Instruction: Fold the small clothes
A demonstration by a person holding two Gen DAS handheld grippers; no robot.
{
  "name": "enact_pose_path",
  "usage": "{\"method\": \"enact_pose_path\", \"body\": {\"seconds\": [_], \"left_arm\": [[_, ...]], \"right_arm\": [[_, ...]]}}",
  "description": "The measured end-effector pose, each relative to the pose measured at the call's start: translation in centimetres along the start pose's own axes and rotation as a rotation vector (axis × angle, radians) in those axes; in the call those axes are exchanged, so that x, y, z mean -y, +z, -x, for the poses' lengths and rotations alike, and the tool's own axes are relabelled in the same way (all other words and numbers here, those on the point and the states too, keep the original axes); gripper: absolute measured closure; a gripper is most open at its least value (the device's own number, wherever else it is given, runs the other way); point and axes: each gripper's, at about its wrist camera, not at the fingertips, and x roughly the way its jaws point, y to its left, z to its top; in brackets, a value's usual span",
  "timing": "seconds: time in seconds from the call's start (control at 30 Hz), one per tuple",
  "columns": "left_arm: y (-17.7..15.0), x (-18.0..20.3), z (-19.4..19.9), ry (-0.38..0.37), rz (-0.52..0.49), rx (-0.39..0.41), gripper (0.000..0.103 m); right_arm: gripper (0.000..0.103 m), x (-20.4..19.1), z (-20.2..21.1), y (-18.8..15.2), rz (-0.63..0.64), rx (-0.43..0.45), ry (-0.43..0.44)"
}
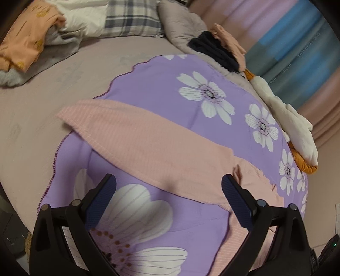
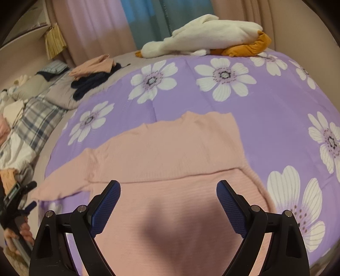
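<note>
A pink ribbed knit top (image 2: 170, 152) lies spread flat on a purple quilt with white flowers (image 2: 212, 97). Its hem is folded over across the body, and one sleeve stretches out to the left. My right gripper (image 2: 168, 186) is open and empty, hovering just above the top's near part. In the left wrist view the same top (image 1: 148, 140) runs across the quilt (image 1: 161, 85). My left gripper (image 1: 169, 180) is open and empty above the top's near edge. It also shows at the left edge of the right wrist view (image 2: 23, 199).
A white and orange plush duck (image 2: 208, 36) lies at the quilt's far edge. Folded peach and dark navy clothes (image 2: 93, 74) sit on a grey pillow. Plaid bedding (image 1: 129, 19) and an orange garment (image 1: 25, 40) lie on the beige sheet. Curtains hang behind.
</note>
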Motion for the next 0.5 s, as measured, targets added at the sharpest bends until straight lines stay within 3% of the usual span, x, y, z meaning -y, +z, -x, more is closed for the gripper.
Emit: {"method": "enact_pose_path", "body": {"seconds": [0.27,0.47,0.5], "left_arm": [[0.9,-4.1,-0.7,0.040,0.119,0.008,0.005],[2.2,-7.5,-2.2,0.038,0.223,0.019,0.019],[2.5,-7.9,-2.8,0.046,0.231,0.006,0.028]], "right_arm": [[0.012,-1.5,-0.8,-0.9,0.035,-0.035,-0.002],[0.012,-1.9,-1.3,-1.4,0.041,-0.057,-0.008],[0.012,-2.0,-1.3,-1.5,0.042,-0.060,-0.009]]}}
